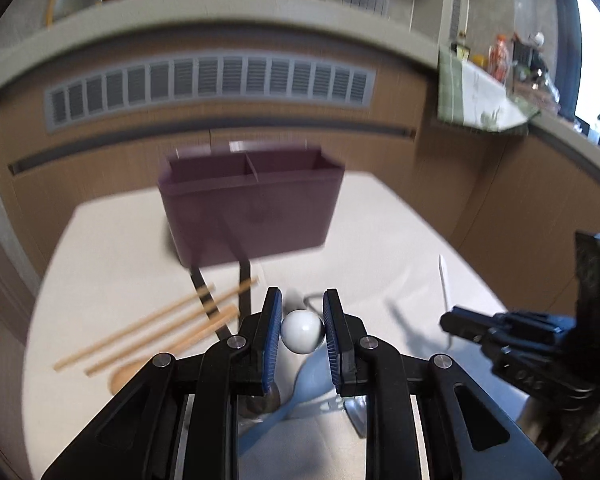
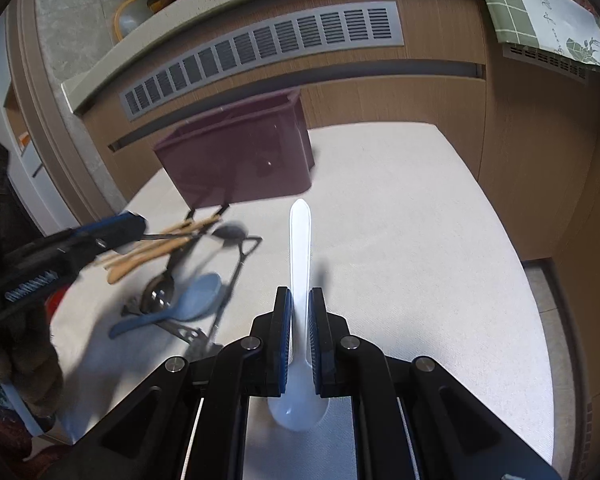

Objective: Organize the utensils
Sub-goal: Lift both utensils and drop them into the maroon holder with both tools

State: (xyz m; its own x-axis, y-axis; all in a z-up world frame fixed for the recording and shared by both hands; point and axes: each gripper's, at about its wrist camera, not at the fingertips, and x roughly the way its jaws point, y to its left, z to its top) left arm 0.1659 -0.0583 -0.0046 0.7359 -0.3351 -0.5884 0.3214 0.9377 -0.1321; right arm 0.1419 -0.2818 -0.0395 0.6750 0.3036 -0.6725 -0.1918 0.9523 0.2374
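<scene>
The purple organizer (image 1: 252,208) stands at 12 o'clock on the white worktop (image 1: 380,240), and the compartments visible from the left wrist view appear empty, so by this evidence no utensil has yet been stowed. The left tongs (image 1: 302,320) are clenched on a shiny metal spoon (image 1: 302,331), its rounded bowl facing the camera and held clear of the worktop. The right tongs (image 2: 299,312) are clenched on the handle of a white plastic spoon (image 2: 300,248), handle pointing toward 12 o'clock, bowl at the 6 o'clock end. Remaining on the worktop, at 9 o'clock of the right tongs, is a loose pile: wooden chopsticks (image 1: 152,328), a wooden spoon (image 1: 128,376), a blue spoon (image 2: 188,300) and dark metal utensils (image 2: 160,292). Judgement: the task is at an early stage; both held spoons and the whole pile await placement.
</scene>
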